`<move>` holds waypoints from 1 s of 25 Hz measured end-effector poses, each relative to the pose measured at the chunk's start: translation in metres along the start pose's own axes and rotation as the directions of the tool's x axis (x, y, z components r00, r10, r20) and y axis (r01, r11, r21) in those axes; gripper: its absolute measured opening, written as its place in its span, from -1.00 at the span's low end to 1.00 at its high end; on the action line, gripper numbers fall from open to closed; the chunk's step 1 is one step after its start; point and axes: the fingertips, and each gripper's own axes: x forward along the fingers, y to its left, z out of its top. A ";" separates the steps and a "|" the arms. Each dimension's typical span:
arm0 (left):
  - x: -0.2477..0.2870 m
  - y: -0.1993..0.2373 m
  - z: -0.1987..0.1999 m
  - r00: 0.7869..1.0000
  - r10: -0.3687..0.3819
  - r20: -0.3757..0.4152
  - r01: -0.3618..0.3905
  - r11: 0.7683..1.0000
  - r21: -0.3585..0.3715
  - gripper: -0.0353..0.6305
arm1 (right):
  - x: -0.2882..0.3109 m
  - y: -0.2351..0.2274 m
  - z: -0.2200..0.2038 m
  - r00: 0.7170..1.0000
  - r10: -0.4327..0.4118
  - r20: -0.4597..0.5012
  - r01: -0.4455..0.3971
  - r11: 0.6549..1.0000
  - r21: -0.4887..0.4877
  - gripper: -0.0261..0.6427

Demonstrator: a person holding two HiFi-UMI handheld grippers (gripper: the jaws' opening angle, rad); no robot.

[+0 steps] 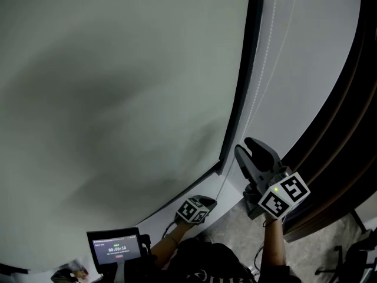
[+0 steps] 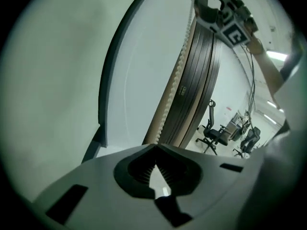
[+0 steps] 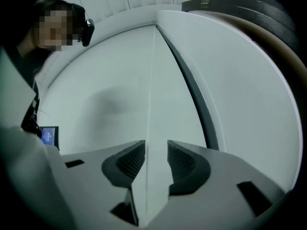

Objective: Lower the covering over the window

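Head view: the pale covering fills 8 to 12 o'clock beside a dark frame. At 6 o'clock the left gripper is clenched on the bead chain; at 4 o'clock the right gripper stands released. A timer screen glows at 7 o'clock.

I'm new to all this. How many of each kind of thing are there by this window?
handheld grippers: 2, the left gripper and the right gripper
window covering: 1
bead chain: 1
small screen: 1
Total: 5
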 end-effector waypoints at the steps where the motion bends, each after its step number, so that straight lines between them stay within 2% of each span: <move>1: 0.001 0.000 -0.007 1.000 -0.003 -0.002 0.003 1.000 -0.018 -0.88 | 0.007 0.003 0.009 1.000 0.018 0.014 -0.018 1.000 -0.008 -0.54; 3: 0.002 0.000 -0.010 1.000 -0.006 0.007 0.006 0.999 -0.044 -0.88 | 0.019 0.005 0.021 0.999 0.037 0.033 -0.036 0.999 -0.034 -0.54; 5: 0.002 0.001 -0.011 1.000 -0.003 -0.003 0.003 0.999 -0.035 -0.89 | 0.025 0.007 0.029 0.997 0.041 0.060 -0.038 0.998 -0.051 -0.55; 6: 0.002 0.002 -0.012 1.000 -0.002 -0.003 0.002 0.999 -0.035 -0.88 | 0.027 0.009 0.031 0.996 0.035 0.079 -0.032 0.998 -0.050 -0.59; 7: 0.002 0.003 -0.014 1.000 -0.002 0.002 0.002 0.999 -0.043 -0.88 | 0.027 0.009 0.032 0.995 0.023 0.099 -0.019 0.999 -0.041 -0.84; 9: 0.003 0.005 -0.019 1.000 -0.006 0.001 0.006 0.998 -0.063 -0.89 | 0.025 0.004 0.029 0.992 -0.005 0.127 0.005 1.000 0.002 -0.87; 11: 0.007 0.004 -0.036 0.997 -0.027 -0.075 0.024 0.999 -0.041 -0.88 | 0.023 -0.009 0.015 0.992 -0.041 0.123 0.034 0.998 0.057 -0.87; 13: 0.014 -0.001 -0.071 0.983 -0.058 -0.174 0.059 0.998 0.001 -0.88 | 0.021 -0.019 -0.015 0.993 -0.073 0.092 0.063 0.992 0.106 -0.88; 15: 0.016 -0.001 -0.098 0.978 -0.067 -0.198 0.066 0.998 -0.010 -0.88 | 0.017 -0.026 -0.056 0.995 -0.088 0.036 0.081 0.985 0.152 -0.88; 18: 0.011 0.012 -0.099 0.994 -0.037 -0.100 0.023 0.990 -0.141 -0.88 | 0.011 -0.038 -0.137 0.989 -0.109 -0.102 0.128 0.972 0.197 -0.88; 20: -0.003 0.021 -0.089 1.000 0.011 -0.026 -0.016 0.978 -0.206 -0.88 | 0.003 -0.035 -0.202 0.962 -0.111 -0.249 0.167 0.962 0.217 -0.88; 22: -0.029 0.018 -0.081 0.999 0.043 0.028 -0.036 0.977 -0.209 -0.88 | -0.012 -0.013 -0.264 0.916 -0.105 -0.388 0.209 0.949 0.236 -0.88; 23: -0.044 0.014 -0.077 0.997 0.050 0.058 -0.038 0.979 -0.200 -0.88 | -0.020 0.000 -0.286 0.898 -0.101 -0.428 0.229 0.938 0.260 -0.88; 25: -0.065 0.008 -0.065 0.990 0.058 0.127 -0.034 0.981 -0.189 -0.88 | -0.032 0.018 -0.307 0.893 -0.098 -0.440 0.262 0.907 0.330 -0.88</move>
